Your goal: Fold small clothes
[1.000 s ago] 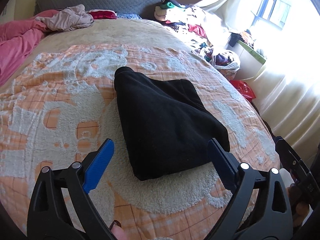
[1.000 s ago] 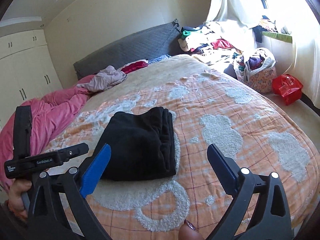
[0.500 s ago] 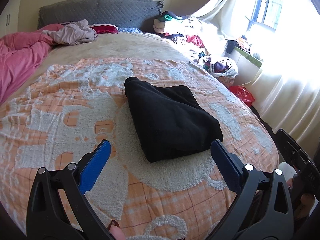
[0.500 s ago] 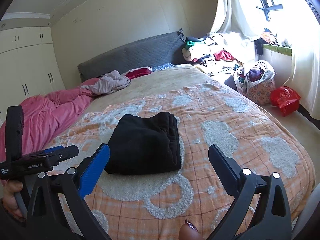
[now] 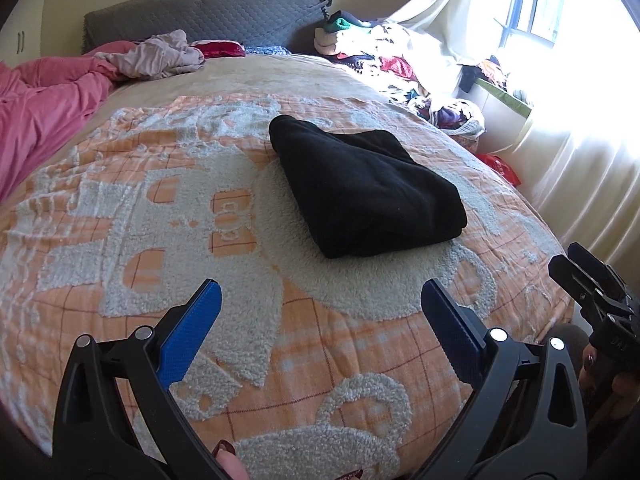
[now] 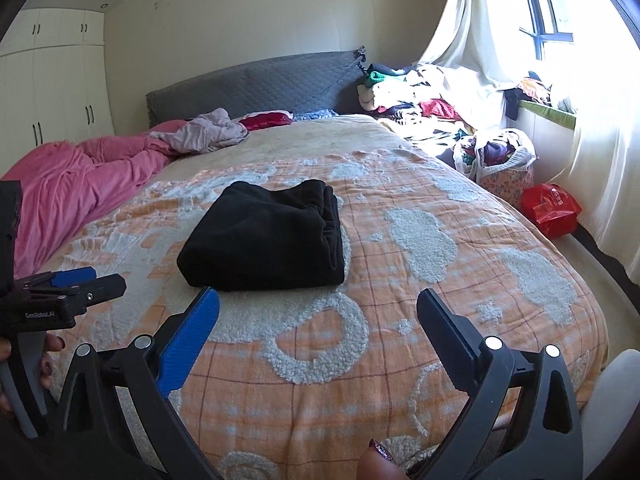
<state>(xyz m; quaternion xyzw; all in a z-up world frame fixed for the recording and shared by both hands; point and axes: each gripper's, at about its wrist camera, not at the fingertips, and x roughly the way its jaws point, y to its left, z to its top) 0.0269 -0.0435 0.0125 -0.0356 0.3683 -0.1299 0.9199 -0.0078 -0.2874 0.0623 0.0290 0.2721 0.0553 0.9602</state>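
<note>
Both grippers have drawn back from the black garment [image 5: 364, 188], which now lies farther ahead of them than a second ago. Nearest the garment's front edge, the left gripper [image 5: 320, 312] has its jaws spread wide with nothing between them; the right gripper [image 6: 318, 320] gapes empty too. The garment rests folded on the orange blanket [image 5: 120, 240], untouched. Beyond it, a clothes pile [image 6: 408, 96] by the headboard probably supplies the next piece.
</note>
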